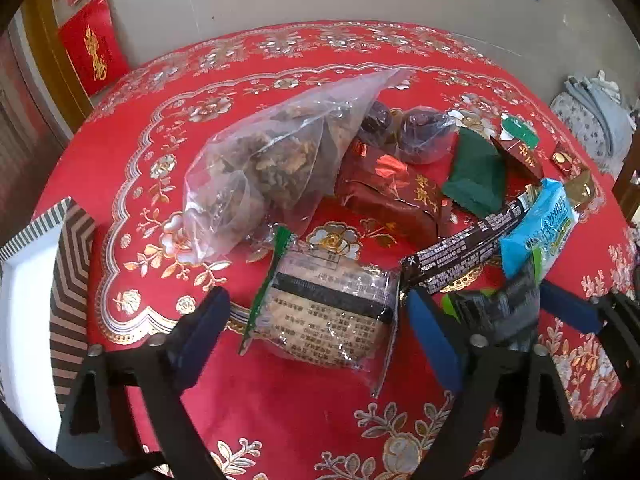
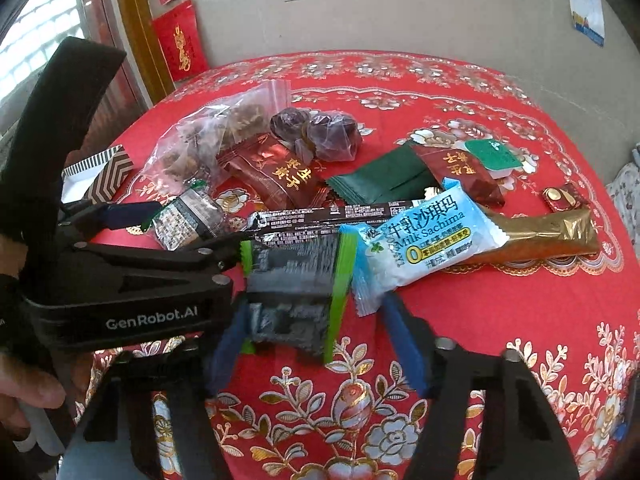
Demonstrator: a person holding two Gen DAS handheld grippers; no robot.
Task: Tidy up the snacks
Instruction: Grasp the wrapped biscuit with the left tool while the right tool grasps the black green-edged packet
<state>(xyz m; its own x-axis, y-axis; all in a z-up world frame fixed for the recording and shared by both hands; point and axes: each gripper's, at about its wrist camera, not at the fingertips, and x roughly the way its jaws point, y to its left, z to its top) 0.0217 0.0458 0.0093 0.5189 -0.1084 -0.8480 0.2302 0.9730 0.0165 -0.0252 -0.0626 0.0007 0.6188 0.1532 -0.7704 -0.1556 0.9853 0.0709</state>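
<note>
My left gripper (image 1: 316, 300) stands open astride a clear biscuit packet (image 1: 328, 316) with a green edge, which lies flat on the red cloth; a gap shows at the left pad. My right gripper (image 2: 316, 308) straddles a dark grey packet (image 2: 292, 292) with lime-green ends. Its left finger (image 2: 230, 340) touches the packet's edge and its right finger (image 2: 404, 344) stands clear of it. The blue Milk Sachima packet (image 2: 428, 240), a long dark-brown bar (image 2: 332, 214) and a gold-wrapped bar (image 2: 540, 236) lie just beyond.
A zip bag of walnuts (image 1: 260, 160), dark-red packets (image 1: 392, 196), wrapped dates (image 1: 420, 132) and a green packet (image 1: 476, 172) crowd the round table's middle. A chevron-patterned box (image 1: 68, 264) with a white inside stands at the left edge. A hand (image 2: 28, 396) holds the left gripper.
</note>
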